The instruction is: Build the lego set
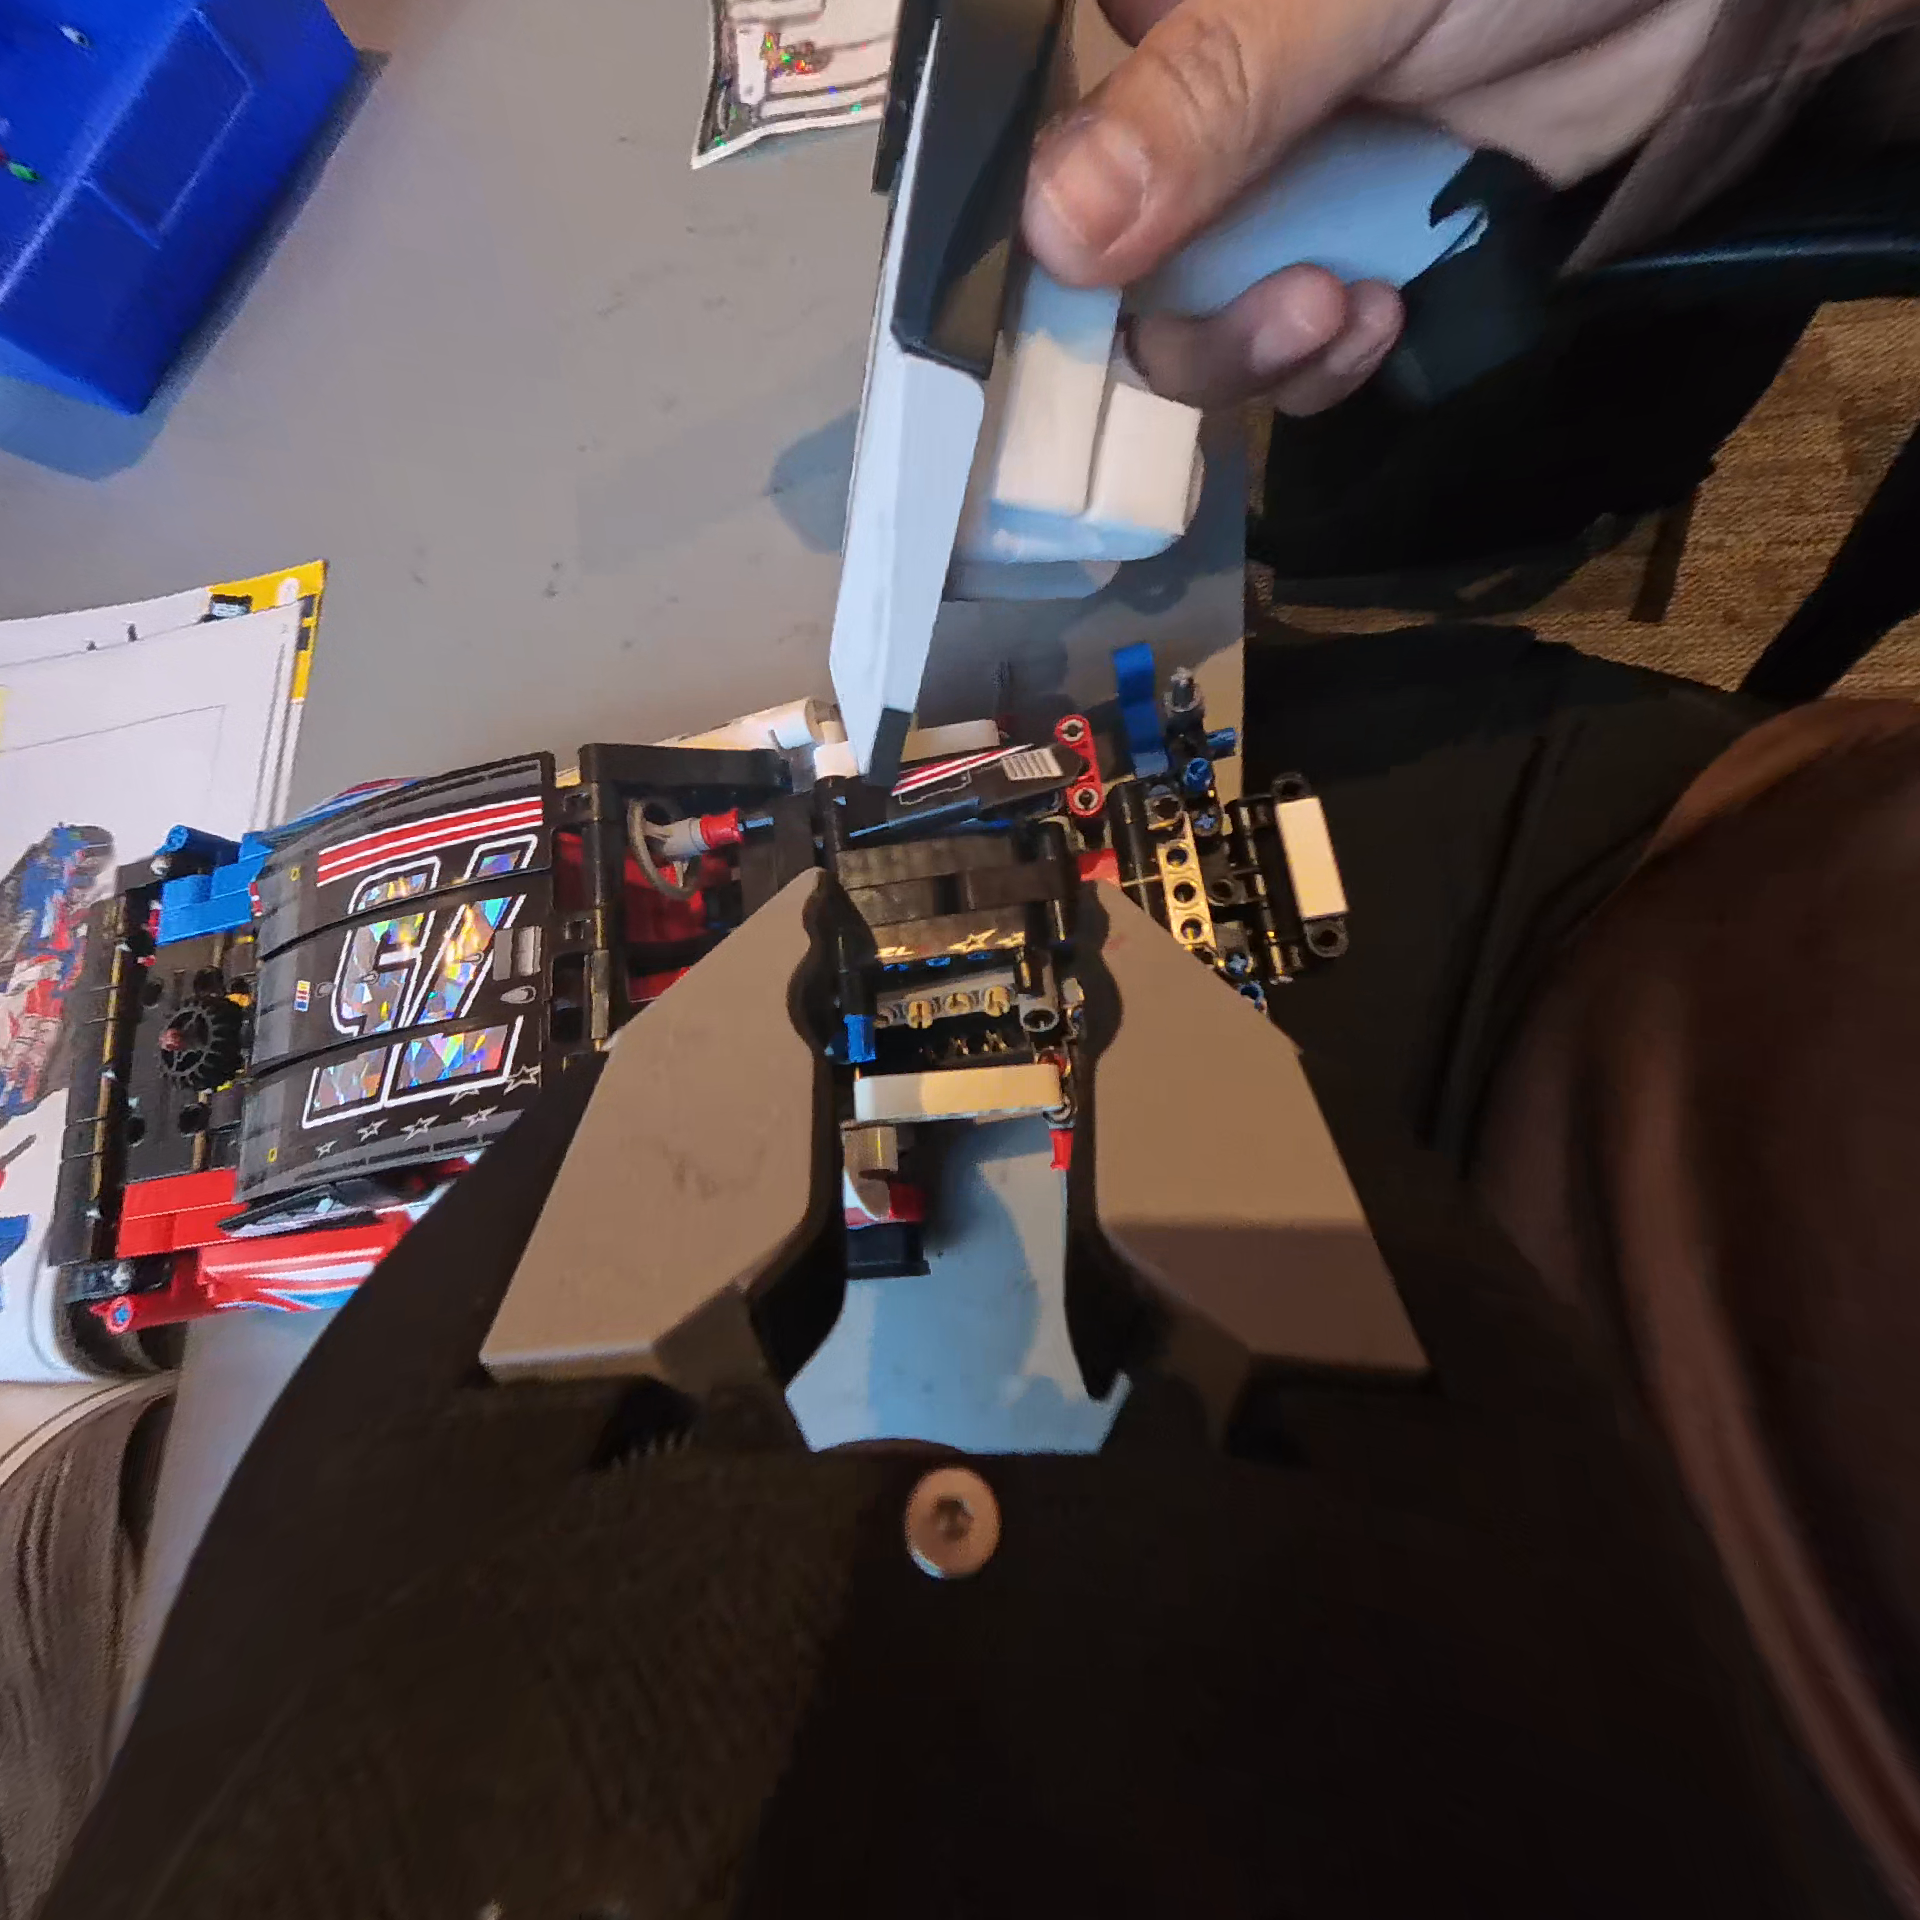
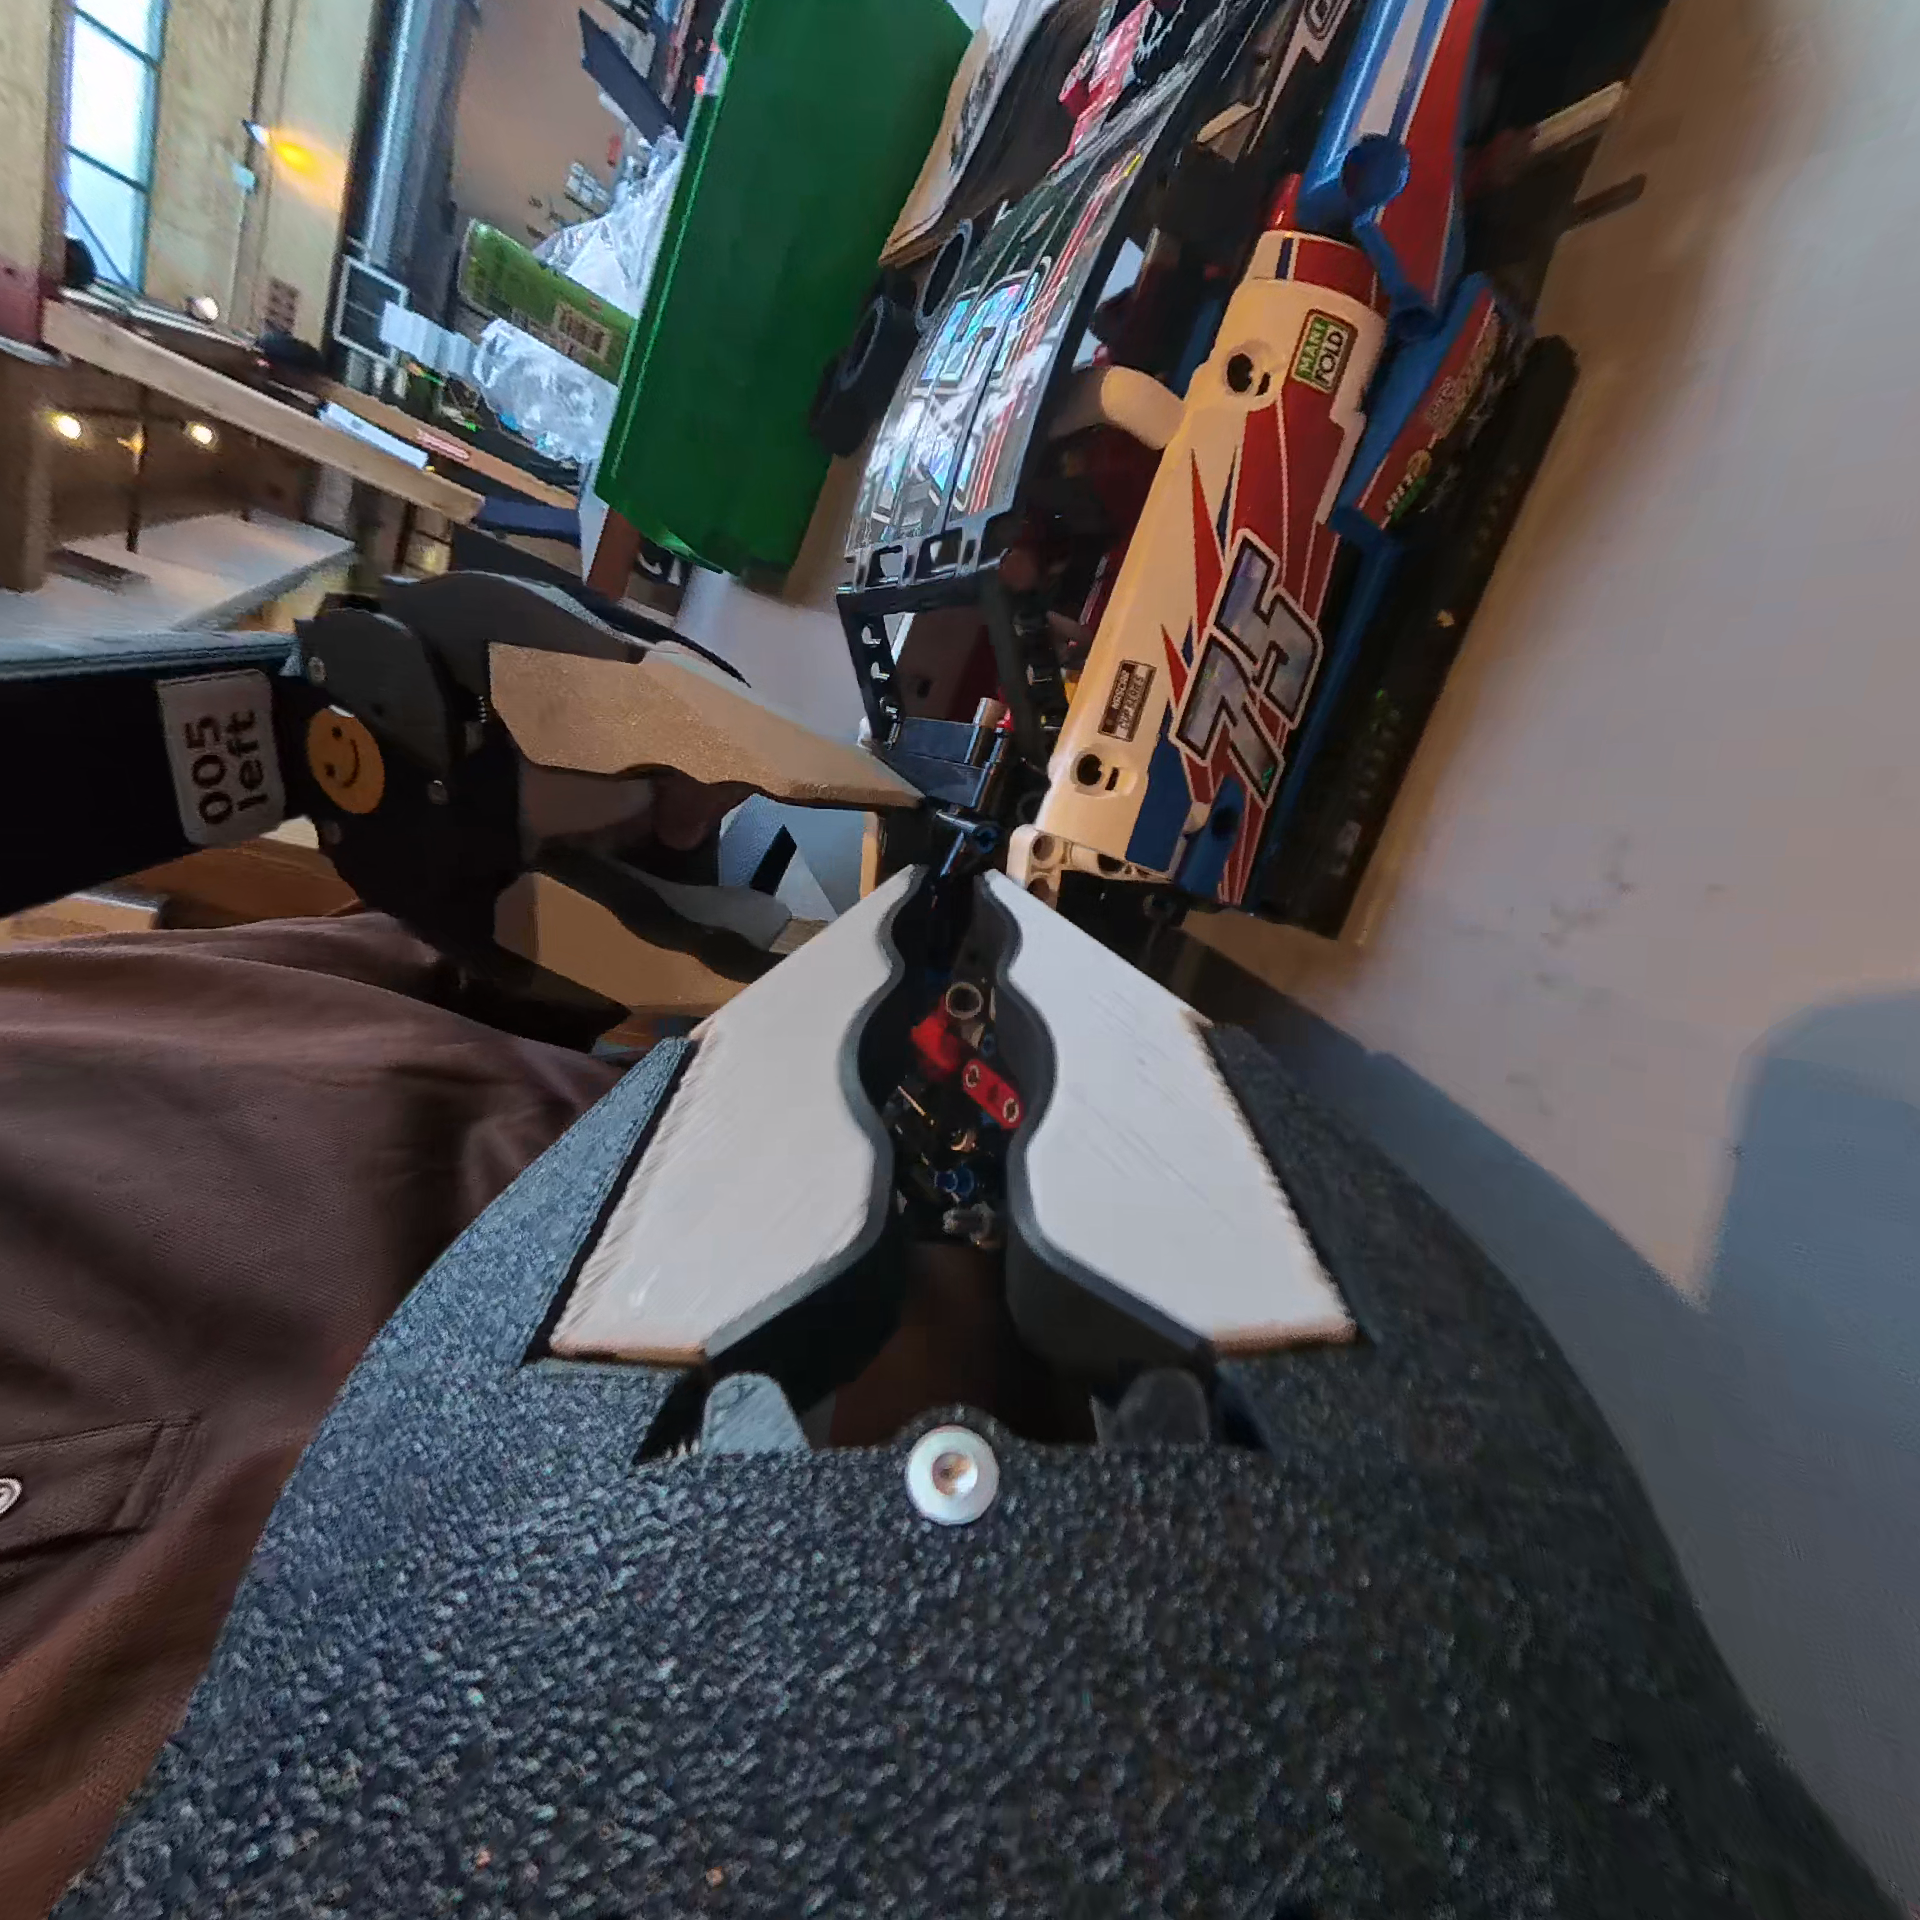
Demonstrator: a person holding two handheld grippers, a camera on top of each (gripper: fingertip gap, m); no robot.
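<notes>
A smooth grey surface [image 1: 540, 395] is carrying a long lego car [image 1: 416, 997] of glossy black, red and blue plastic with holographic stickers, lying partly over a paper instruction booklet [image 1: 145, 727]. A blue plastic bin [image 1: 135, 177] is sitting far off. The left tool [image 1: 945, 956], with matte grey wedge fingers, is clamping the car's black rear block. The right tool [image 2: 951, 883], white-faced and grainy black, is pinching a thin black pin at the car's rear, fingers nearly closed

Black, red, blue star-striped lego car [image 1: 416, 997]; blue bin [image 1: 135, 177]
</notes>
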